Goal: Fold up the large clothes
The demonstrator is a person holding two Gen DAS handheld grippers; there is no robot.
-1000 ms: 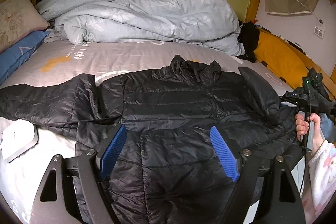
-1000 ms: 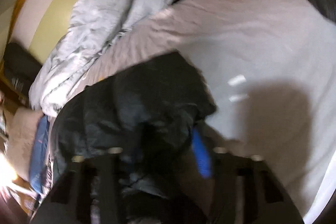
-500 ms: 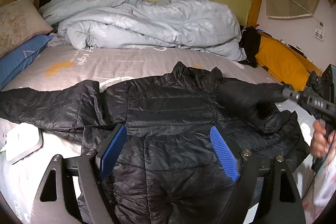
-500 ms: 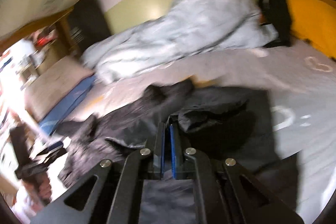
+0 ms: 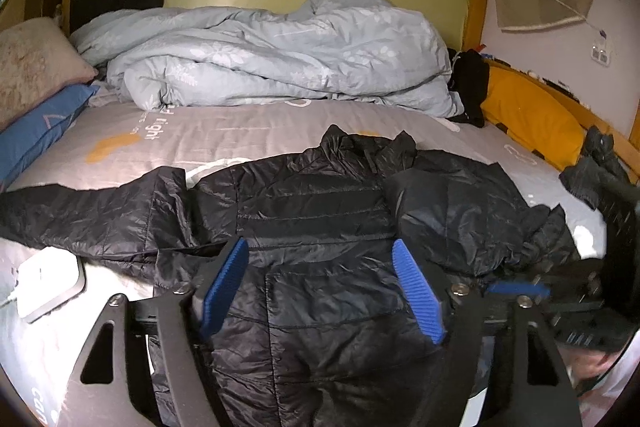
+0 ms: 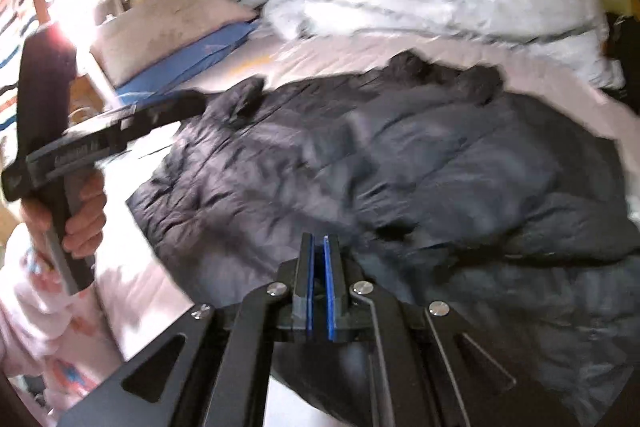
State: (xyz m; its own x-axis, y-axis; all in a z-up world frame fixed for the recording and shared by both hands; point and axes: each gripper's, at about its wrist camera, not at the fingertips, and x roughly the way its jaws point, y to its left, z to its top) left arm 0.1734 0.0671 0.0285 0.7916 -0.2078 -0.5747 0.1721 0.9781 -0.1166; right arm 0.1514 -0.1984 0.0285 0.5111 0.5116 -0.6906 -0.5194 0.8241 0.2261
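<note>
black jacket (image 5: 316,227) flat on bed (image 5: 240,131), right sleeve folded over chest. my left gripper (image 5: 320,287) hovers over hem, jaws just narrowing, gripping nothing, lining up next fold. my right gripper (image 6: 319,267) pinched closed, empty, apparently sleeve fold done.

The left gripper (image 5: 320,291) points forward and downward, its blue-padded fingers (image 5: 224,287) standing well apart with nothing pressed between them; its jaws have just been closing a little. The right gripper (image 6: 319,259) has its two blue pads together, jaws closed with no gap to speak of, and it shows blurred at the right edge of the left wrist view. The person's left hand (image 6: 76,215), in a pale patterned sleeve (image 6: 44,311), grips its handle upright.
</note>
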